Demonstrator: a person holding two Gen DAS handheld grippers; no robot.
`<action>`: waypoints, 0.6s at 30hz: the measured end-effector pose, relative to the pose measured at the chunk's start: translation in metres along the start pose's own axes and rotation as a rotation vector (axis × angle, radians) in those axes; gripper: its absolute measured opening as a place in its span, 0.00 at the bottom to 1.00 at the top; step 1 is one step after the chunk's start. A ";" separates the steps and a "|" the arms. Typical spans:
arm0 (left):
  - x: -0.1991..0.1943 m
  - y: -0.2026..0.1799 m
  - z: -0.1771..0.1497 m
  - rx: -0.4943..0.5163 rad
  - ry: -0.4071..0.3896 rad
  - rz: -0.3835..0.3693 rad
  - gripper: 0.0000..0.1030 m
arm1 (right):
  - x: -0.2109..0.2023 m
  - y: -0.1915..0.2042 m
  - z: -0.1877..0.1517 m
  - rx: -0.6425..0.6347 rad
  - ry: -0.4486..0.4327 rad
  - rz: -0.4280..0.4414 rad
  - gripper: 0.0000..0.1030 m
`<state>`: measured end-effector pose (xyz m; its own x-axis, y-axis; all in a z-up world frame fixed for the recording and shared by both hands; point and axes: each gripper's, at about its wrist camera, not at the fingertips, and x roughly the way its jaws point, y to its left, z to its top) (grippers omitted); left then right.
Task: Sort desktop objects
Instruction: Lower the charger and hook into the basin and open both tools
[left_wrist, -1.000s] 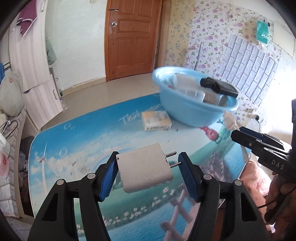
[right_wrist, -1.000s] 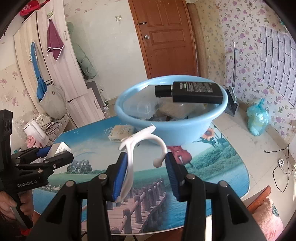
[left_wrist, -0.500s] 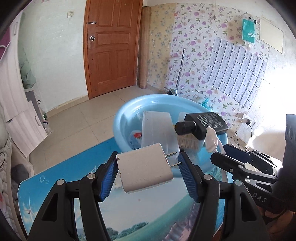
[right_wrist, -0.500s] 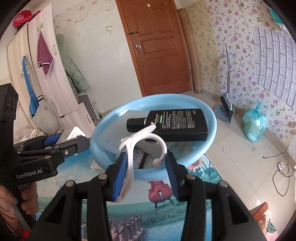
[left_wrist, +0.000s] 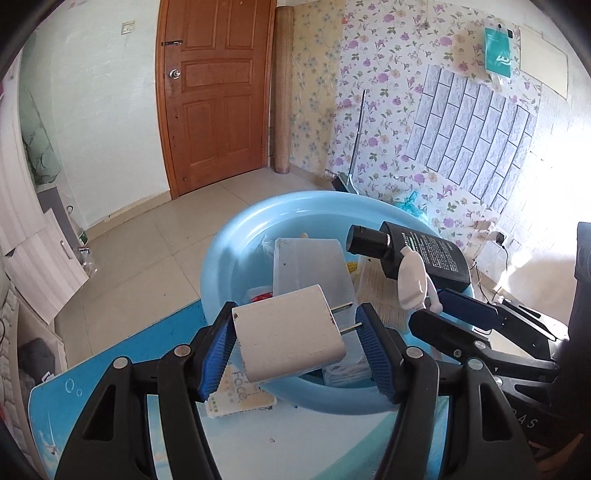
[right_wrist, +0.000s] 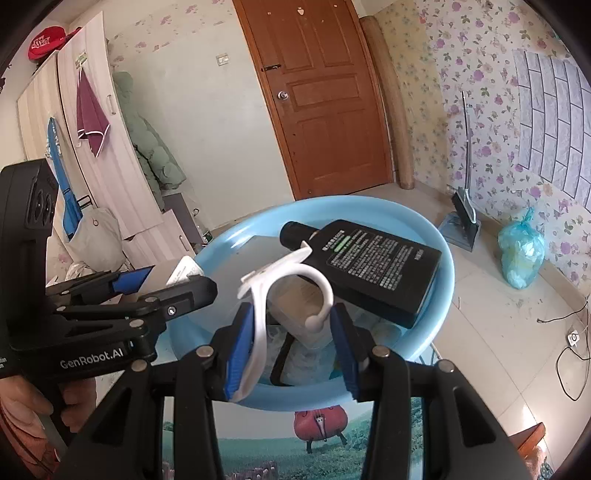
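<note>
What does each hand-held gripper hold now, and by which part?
Left hand-held gripper: white charger, by its body and prongs. Right hand-held gripper: white plastic hook, across its curved loop.

You get bright daylight, blown-out glare on the right-hand floral-papered wall (left_wrist: 554, 206), sharp focus, and dark, fisheye-bent corners.

My left gripper (left_wrist: 295, 347) clamps a white charger (left_wrist: 288, 334), prongs pointing right, above the near rim of the blue basin (left_wrist: 236, 243). Inside lie a black bottle (left_wrist: 413, 254) and a translucent box (left_wrist: 310, 266). At right, my right gripper (left_wrist: 443, 314) carries a white hook (left_wrist: 412, 284).
</note>
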<state>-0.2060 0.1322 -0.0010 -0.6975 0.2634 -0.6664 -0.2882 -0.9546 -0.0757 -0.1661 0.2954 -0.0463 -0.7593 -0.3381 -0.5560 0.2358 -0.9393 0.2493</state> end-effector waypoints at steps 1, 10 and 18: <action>0.001 0.000 0.001 0.003 0.000 -0.001 0.63 | 0.001 0.001 0.000 -0.004 0.001 0.006 0.41; 0.016 0.003 0.010 -0.009 0.015 0.006 0.63 | 0.007 -0.001 0.001 0.002 0.014 -0.016 0.52; 0.030 -0.001 0.023 0.032 0.001 0.000 0.75 | -0.002 -0.006 -0.001 0.046 -0.022 -0.011 0.52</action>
<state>-0.2420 0.1444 -0.0041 -0.6965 0.2633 -0.6675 -0.3091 -0.9496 -0.0520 -0.1651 0.3014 -0.0474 -0.7748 -0.3259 -0.5418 0.1992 -0.9391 0.2799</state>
